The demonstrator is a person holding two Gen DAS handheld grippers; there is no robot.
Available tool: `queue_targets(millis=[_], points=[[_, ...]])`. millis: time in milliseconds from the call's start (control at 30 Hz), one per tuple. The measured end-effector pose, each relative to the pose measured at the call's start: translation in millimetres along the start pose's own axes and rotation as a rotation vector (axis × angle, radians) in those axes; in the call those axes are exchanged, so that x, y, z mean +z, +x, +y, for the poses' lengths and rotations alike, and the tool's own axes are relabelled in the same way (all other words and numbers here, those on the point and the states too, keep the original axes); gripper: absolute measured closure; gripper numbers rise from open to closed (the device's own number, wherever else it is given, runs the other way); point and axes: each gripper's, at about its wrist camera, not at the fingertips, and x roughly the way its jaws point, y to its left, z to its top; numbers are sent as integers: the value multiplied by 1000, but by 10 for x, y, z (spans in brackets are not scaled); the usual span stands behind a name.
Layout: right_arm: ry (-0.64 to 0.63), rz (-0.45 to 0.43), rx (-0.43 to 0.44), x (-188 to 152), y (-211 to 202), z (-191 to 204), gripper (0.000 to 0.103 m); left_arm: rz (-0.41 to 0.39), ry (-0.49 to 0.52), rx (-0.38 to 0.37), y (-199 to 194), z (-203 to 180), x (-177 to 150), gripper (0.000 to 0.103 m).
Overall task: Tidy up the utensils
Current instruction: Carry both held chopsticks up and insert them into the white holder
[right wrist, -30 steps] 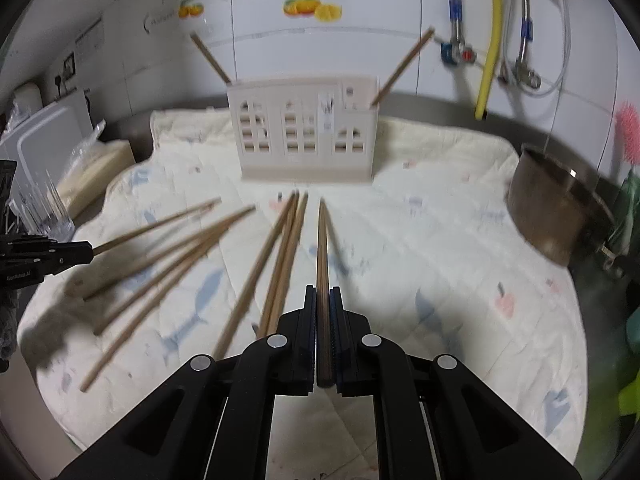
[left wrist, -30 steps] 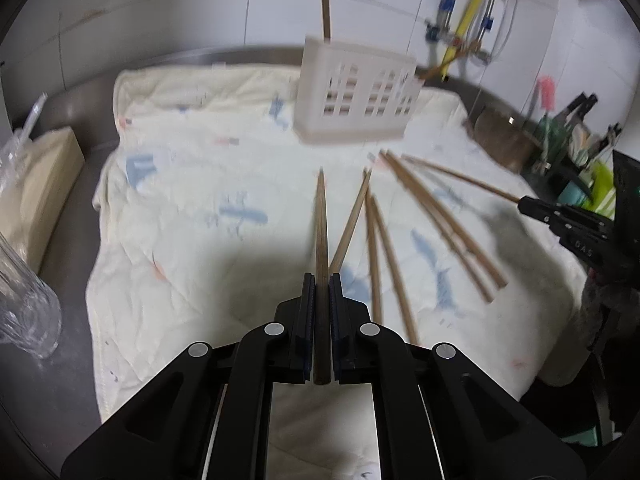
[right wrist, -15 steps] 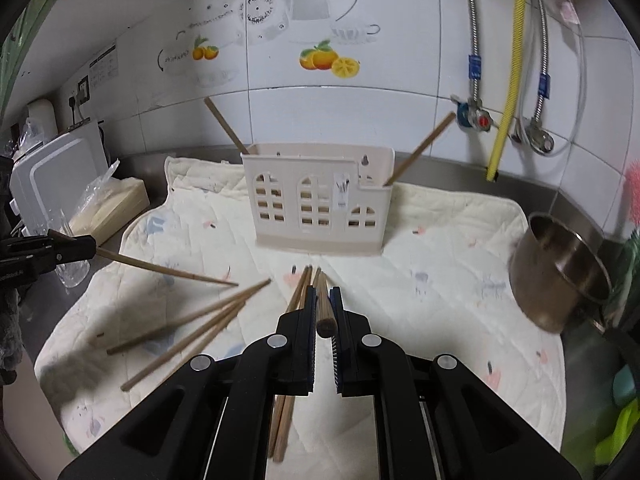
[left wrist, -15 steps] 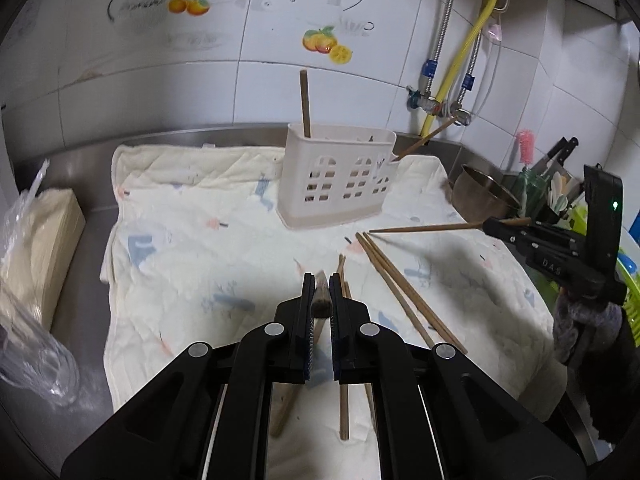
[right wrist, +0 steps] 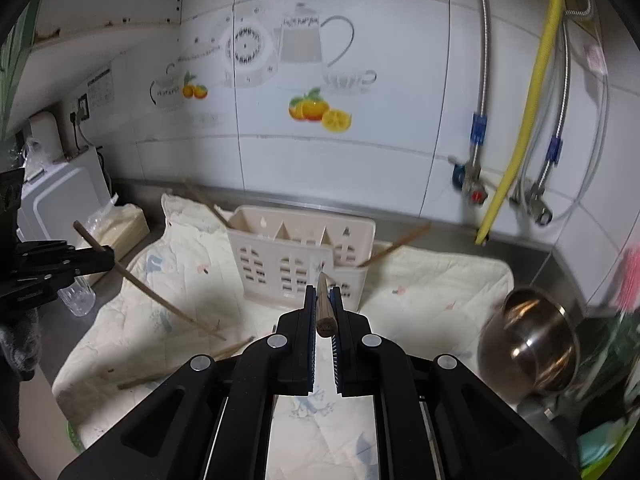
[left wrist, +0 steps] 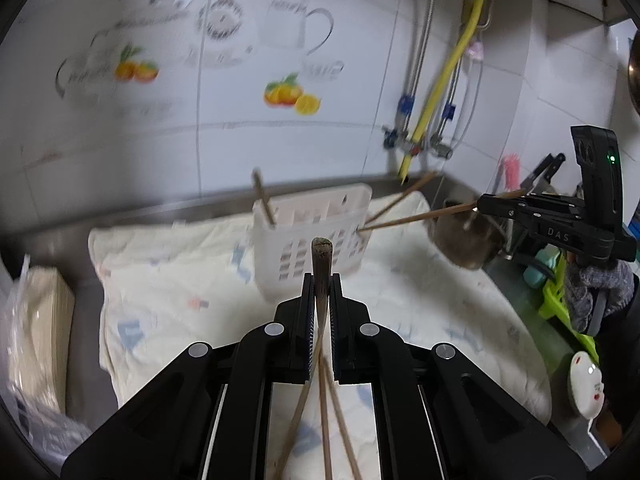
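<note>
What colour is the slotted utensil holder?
Cream-white utensil holder, clearest in the right wrist view.

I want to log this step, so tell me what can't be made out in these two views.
- Left wrist view: the white utensil holder is blurred; its contents are unclear.
- Left wrist view: the loose chopsticks on the cloth are hidden by the left claw.
- Right wrist view: the steel pot is blurred.

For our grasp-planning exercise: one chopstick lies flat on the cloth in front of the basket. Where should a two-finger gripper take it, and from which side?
Probably take the loose chopstick on its shaft, coming down from above with the jaws straddling it crosswise. It is thin, long and flat on the cloth, so a level approach finds nothing to pinch.
</note>
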Motion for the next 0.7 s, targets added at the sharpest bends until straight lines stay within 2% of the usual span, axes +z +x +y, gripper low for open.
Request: queue_targets(millis=[233,400,533,700], points=[[-2,-35,9,366,-243,-166,96,-104,36,-11,-154,-140,529,97],[-5,-31,-19,570,-207,-240,96,-151,55,50,-133,-167,889,97],[-3,13,-4,659,-39,-277,96,-128,56,90,28,-112,1058,97],[-3,73,-12,736,170,-338,96,-63,47,134,368,26,1111,97]])
